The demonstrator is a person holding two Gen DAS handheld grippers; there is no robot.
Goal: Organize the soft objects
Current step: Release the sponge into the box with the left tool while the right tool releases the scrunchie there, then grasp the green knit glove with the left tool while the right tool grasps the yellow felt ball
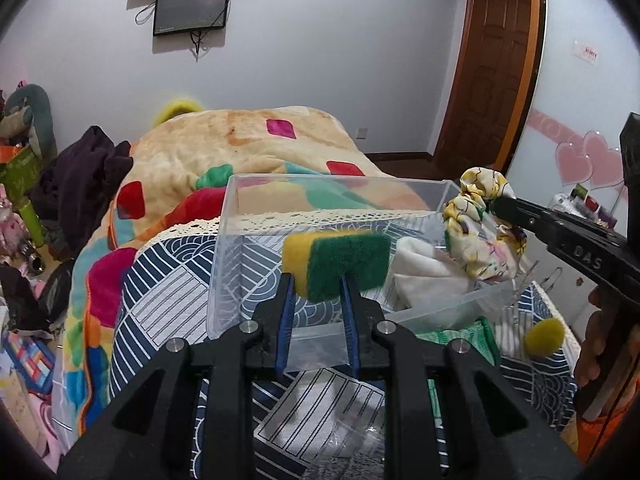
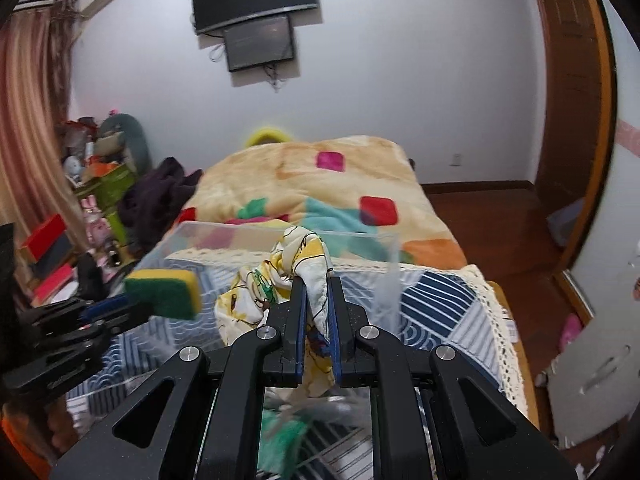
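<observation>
Two grippers up over bin (image 1: 320, 208). Left gripper (image 1: 318, 284) clamped on sponge (image 1: 340, 266), green face toward camera, yellow foam behind; held above bin's near wall. Right gripper (image 2: 316, 280) clamped on scrunchie (image 2: 280, 276), yellow-white print; hangs over bin's right end.

Hidden or unclear: bin's near-right corner behind scrunchie in left view. Floor of bin under right gripper blurred in right view; green patch (image 2: 280, 436) there, identity not clear. Yellow ball (image 1: 545, 337) half blurred, on table right of bin. Person's hand (image 1: 600, 344) cut off at right edge.

Edges and room: bin clear plastic, open top, walls upright. Left half of bin open, nothing over it. Bed (image 1: 256, 148) just beyond bin's far wall.

Contents: white cloth (image 1: 428, 272) bunched in right half of bin. Green cloth (image 1: 460, 338) outside, against near wall.
</observation>
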